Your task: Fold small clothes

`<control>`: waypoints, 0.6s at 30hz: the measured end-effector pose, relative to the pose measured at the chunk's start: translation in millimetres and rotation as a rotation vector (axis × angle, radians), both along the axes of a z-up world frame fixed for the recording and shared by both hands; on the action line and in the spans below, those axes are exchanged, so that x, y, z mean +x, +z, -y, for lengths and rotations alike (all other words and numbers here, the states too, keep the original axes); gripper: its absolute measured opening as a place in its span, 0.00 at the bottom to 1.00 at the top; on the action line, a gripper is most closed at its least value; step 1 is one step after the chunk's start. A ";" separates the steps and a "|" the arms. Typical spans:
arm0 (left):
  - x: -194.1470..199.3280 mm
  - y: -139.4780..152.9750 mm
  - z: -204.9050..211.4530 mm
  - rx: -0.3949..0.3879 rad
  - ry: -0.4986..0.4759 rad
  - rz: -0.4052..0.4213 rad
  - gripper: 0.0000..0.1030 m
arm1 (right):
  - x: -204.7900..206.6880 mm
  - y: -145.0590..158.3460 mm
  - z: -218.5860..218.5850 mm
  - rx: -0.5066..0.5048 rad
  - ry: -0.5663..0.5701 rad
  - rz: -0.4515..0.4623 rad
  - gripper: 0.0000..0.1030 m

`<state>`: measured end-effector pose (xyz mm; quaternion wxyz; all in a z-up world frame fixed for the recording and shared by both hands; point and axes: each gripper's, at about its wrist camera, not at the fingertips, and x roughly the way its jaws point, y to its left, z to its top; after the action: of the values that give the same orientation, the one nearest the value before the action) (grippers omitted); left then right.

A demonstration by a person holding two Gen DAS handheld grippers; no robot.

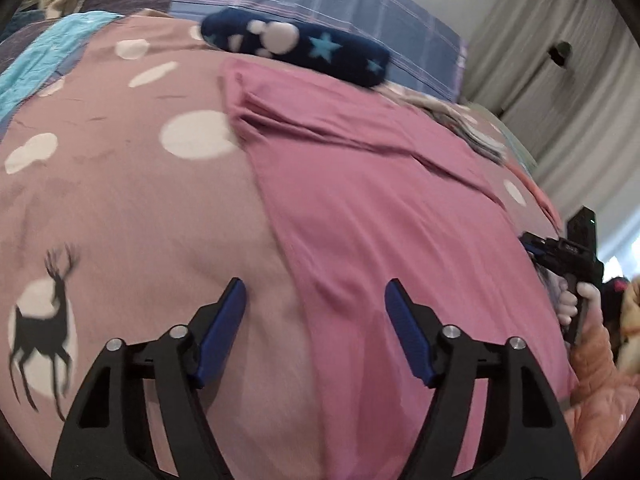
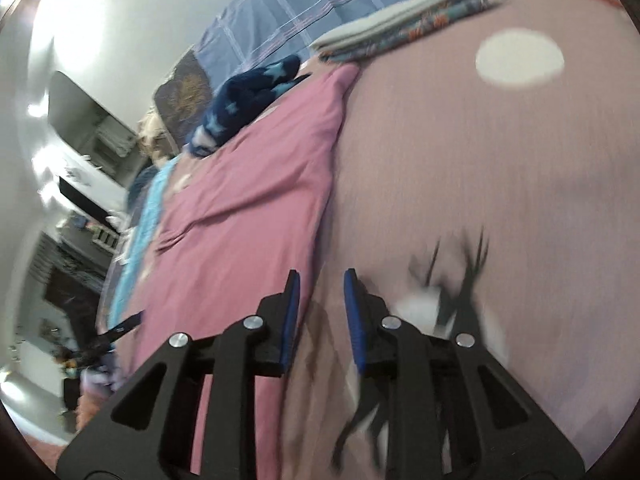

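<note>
A pink garment (image 1: 360,208) lies spread flat on the dusty-pink bedspread (image 1: 120,184) with white dots and deer prints. My left gripper (image 1: 316,300) is open and empty, low over the garment's near left edge. In the right wrist view the same pink garment (image 2: 240,208) lies to the left. My right gripper (image 2: 322,284) is open with a narrow gap and empty, just above the bedspread (image 2: 480,168) beside the garment's right edge. The right gripper also shows at the right edge of the left wrist view (image 1: 568,256), held in a hand.
A navy fleece item with stars (image 1: 296,46) lies beyond the pink garment. Folded clothes (image 2: 400,28) are stacked at the far side. A blue plaid sheet (image 1: 320,4) and a turquoise cloth (image 1: 36,64) lie further off. Grey curtains (image 1: 560,80) hang at the right.
</note>
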<state>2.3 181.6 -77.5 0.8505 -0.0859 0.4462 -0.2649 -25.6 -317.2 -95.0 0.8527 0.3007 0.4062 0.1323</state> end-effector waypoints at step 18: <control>-106.4 -18.6 -43.6 -0.141 0.009 0.033 0.20 | -158.9 -2.1 -42.1 0.022 0.052 0.016 0.27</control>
<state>-104.1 225.2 -96.1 0.8507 -0.1434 0.4120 -0.2933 -184.5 -275.1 -97.1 0.8488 0.2981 0.4057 0.1614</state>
